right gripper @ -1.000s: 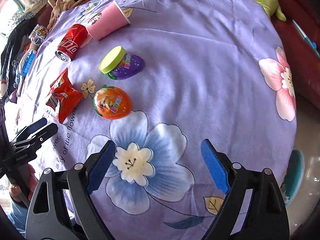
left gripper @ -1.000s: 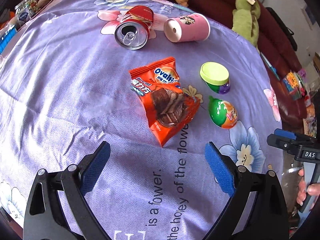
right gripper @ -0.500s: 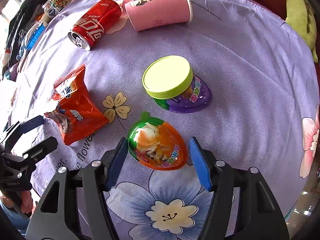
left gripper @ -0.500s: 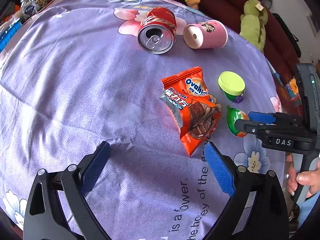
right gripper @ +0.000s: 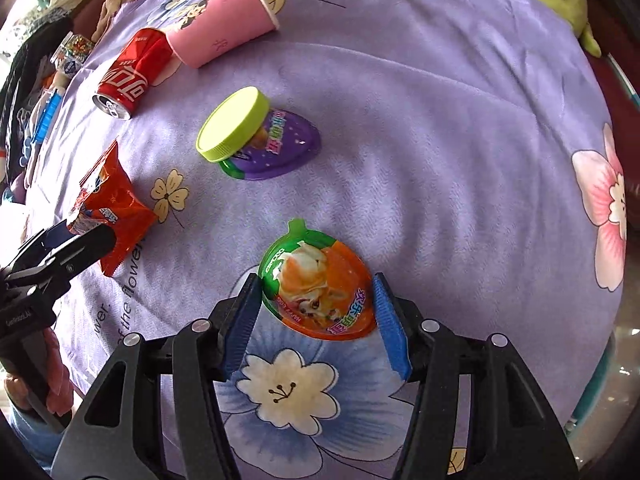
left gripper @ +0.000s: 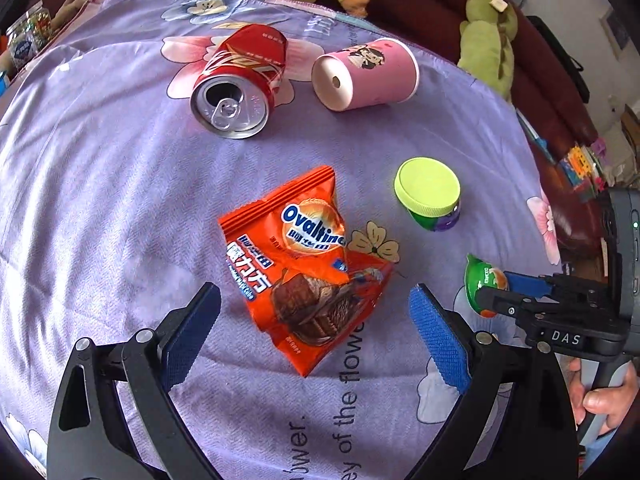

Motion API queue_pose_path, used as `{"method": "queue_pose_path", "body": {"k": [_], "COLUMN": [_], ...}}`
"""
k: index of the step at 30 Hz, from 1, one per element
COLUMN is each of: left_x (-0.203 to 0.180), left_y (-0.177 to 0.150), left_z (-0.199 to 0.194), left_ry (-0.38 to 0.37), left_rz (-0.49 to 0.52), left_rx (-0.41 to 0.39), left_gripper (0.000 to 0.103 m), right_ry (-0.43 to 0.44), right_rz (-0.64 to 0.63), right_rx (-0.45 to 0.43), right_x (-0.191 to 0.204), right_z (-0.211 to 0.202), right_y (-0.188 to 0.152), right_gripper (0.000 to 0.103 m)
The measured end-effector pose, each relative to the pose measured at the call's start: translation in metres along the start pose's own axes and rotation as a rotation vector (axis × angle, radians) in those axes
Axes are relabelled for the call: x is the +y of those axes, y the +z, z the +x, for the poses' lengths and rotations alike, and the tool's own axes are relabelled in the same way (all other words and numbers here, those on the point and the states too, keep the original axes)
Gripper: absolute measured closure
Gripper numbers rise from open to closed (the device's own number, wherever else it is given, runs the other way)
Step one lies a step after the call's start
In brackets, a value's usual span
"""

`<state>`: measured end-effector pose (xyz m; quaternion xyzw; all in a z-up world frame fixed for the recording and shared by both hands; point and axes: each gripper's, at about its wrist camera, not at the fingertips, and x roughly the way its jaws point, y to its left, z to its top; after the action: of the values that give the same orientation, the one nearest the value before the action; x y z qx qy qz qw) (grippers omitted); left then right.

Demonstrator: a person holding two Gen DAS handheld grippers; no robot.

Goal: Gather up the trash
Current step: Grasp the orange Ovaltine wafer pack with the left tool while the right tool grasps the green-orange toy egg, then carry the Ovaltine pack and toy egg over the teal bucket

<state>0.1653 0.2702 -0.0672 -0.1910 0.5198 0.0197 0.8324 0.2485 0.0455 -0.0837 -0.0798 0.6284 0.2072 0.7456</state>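
Presently the right gripper (right gripper: 316, 312) points steeply down at the purple flowered cloth (right gripper: 440, 160), its blue pads (right gripper: 240, 320) set on either side of the orange and green jelly cup (right gripper: 316, 292). The jaws have just been closing around it, with the cup between them; the left pad touches the cup's rim and the right pad stands at its edge, so the cup appears clamped while it lies flat on the cloth, sealed film uppermost. Its contents cannot be made out through the printed film. Beyond it lies a purple jelly cup (right gripper: 280, 144), tilted, with a lime-green lid (right gripper: 232, 124) leaning against its upper side. Farther off, a pink paper cup (right gripper: 224, 28) lies on its side with its mouth toward the right of the right wrist view, and a red soda can (right gripper: 128, 76) lies on its side just beside it; in the left wrist view the can's opened top faces the camera, and nothing can be seen inside. The left gripper (left gripper: 316, 340) hangs over the lower end of the orange Ovaltine snack packet (left gripper: 304, 264), fingers wide apart and holding nothing, the packet lying between them without contact. A hand (left gripper: 600, 400) grips the right tool's handle at the right edge of the left wrist view.
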Motion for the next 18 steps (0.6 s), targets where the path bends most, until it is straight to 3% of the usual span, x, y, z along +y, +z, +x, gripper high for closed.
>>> {"method": "queue_pose_path", "body": {"k": [4, 7, 9, 12, 18], "left_x": [-0.01, -0.012, -0.014, -0.018, -0.042], "left_y": [0.009, 0.011, 0.013, 0.01, -0.005], "left_z": [0.014, 0.017, 0.017, 0.016, -0.002], "left_ry": [0.035, 0.083, 0.106, 0.137, 0.16], "left_rz": [-0.028, -0.047, -0.056, -0.045, 0.037], "left_rx": [0.008, -0.014, -0.027, -0.036, -0.052], "left_gripper": [0.009, 0.028, 0.047, 0.057, 0.062], "right_ry": [0.008, 0.014, 0.021, 0.04, 0.077], "right_rz": [0.06, 0.089, 0.108, 0.142, 0.217], "right_rx": [-0.011, -0.022, -0.026, -0.03, -0.056], "right_x": [-0.026, -0.039, -0.047, -0.058, -0.078], "right_z": [-0.009, -0.014, -0.018, -0.022, -0.032], "right_y": [-0.015, -0.028, -0.038, -0.052, -0.072], "right_gripper": [0.049, 0.049, 0.049, 0.049, 0.049]}}
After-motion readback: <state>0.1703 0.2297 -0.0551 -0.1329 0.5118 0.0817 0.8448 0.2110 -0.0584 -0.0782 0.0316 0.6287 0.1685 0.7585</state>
